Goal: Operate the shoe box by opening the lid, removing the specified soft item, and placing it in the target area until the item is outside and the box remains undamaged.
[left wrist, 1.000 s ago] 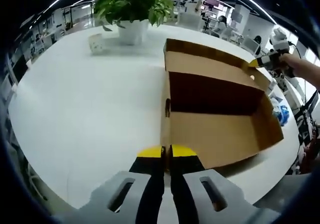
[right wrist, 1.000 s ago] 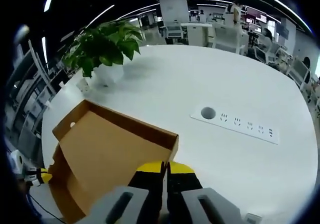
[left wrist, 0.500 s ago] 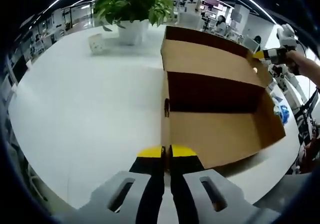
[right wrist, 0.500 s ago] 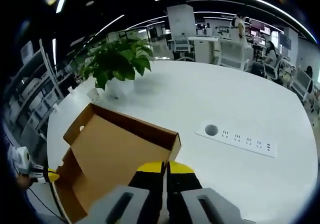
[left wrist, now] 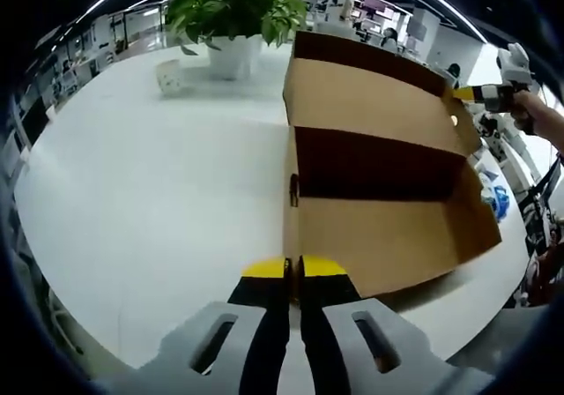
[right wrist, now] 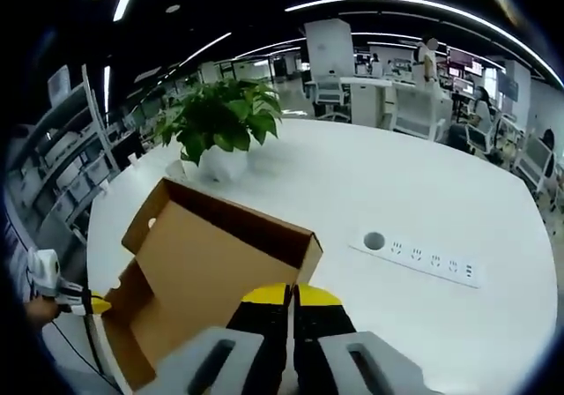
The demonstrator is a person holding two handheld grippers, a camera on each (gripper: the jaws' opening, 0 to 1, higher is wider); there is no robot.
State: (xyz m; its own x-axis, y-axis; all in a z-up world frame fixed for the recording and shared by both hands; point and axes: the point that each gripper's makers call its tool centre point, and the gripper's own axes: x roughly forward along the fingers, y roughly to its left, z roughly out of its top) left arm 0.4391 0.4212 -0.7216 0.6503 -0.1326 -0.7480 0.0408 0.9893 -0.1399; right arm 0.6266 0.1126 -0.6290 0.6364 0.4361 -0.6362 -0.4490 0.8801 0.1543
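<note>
A brown cardboard shoe box stands open on the white table. Its hinged lid is lifted up behind the dark inside. The part of the inside I can see is bare cardboard. My left gripper is shut, its yellow tips pinching the box's near wall at a corner. My right gripper is shut on the lid's free edge and holds it up. In the left gripper view the right gripper is at the lid's far right corner. In the right gripper view the left gripper touches the box's low left corner.
A potted plant in a white pot stands at the table's far side, with a small white cup beside it. A socket strip is set into the table right of the box. A blue-and-white object lies past the table's right edge.
The lid has swung further up and back, held by my right gripper. The right gripper view has risen with it. My left gripper has stayed still on the box.
</note>
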